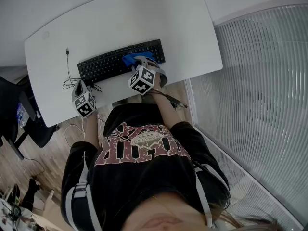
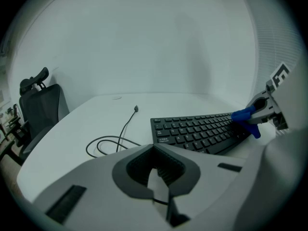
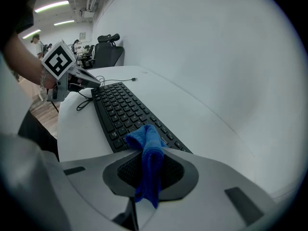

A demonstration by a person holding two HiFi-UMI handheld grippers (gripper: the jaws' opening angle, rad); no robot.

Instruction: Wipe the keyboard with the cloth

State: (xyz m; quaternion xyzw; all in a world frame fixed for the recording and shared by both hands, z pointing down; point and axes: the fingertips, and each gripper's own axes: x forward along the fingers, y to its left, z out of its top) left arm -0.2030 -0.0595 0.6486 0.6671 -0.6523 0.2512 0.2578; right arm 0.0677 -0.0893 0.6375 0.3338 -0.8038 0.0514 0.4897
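Wiping looks under way. The right gripper (image 3: 150,170) is clamped on the blue cloth (image 3: 146,146), whose tip sits at the right end of the black keyboard (image 3: 120,110). The left gripper (image 2: 156,172), jaws seemingly together and empty, hangs beside the keyboard's left end. Next, I'd sweep the cloth leftward across the keys.

Blue cloth (image 3: 147,146) on kbd (image 3: 119,110) (right end).

White curved surface (image 1: 183,28). Black keyboard (image 1: 103,65) lies flat on it, near the person-side edge. Thin black cable (image 1: 69,71) loops just beside the keyboard's left end, loose plug farther back.
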